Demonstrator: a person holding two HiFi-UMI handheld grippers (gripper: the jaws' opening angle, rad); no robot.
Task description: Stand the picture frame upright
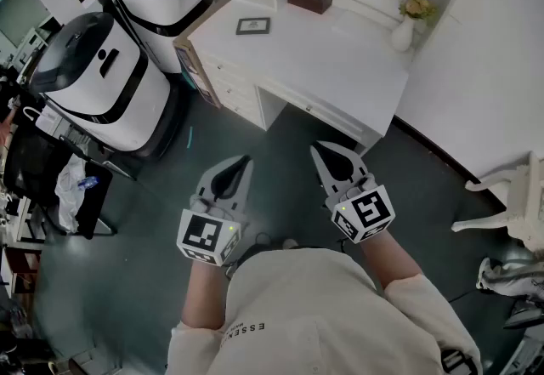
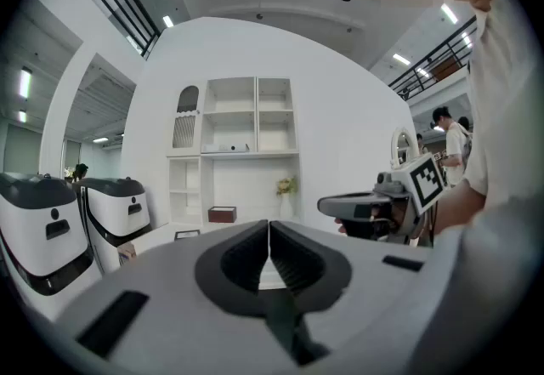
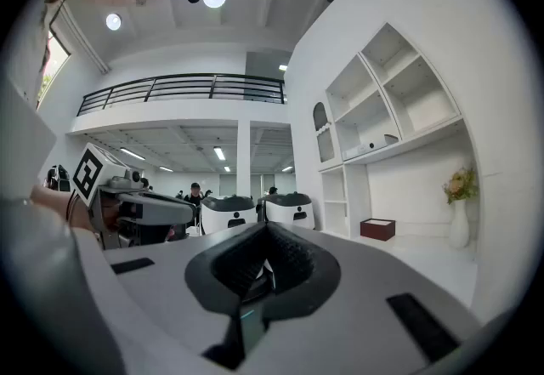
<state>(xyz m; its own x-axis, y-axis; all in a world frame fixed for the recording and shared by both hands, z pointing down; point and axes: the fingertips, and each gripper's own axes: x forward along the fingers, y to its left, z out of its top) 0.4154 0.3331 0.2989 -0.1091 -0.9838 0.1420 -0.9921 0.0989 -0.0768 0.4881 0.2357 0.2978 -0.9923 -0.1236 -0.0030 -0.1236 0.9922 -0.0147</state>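
While my left hand-held gripper [image 1: 245,162] and right hand-held gripper [image 1: 318,150] hung closed and empty, well short of the table [image 1: 340,67], the picture frame [image 1: 253,25] lay flat near the table's far left corner. I judged the task unstarted: approach, grasp and raising all remained.

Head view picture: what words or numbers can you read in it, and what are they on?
"ESSEN": on the person's shirt, printed near the collar.
Smaller print next to it on the shirt: too small to read.
Picture frame on the desk: too small to read.
Cubes on the left gripper and right gripper: black-and-white square patterns, no words.
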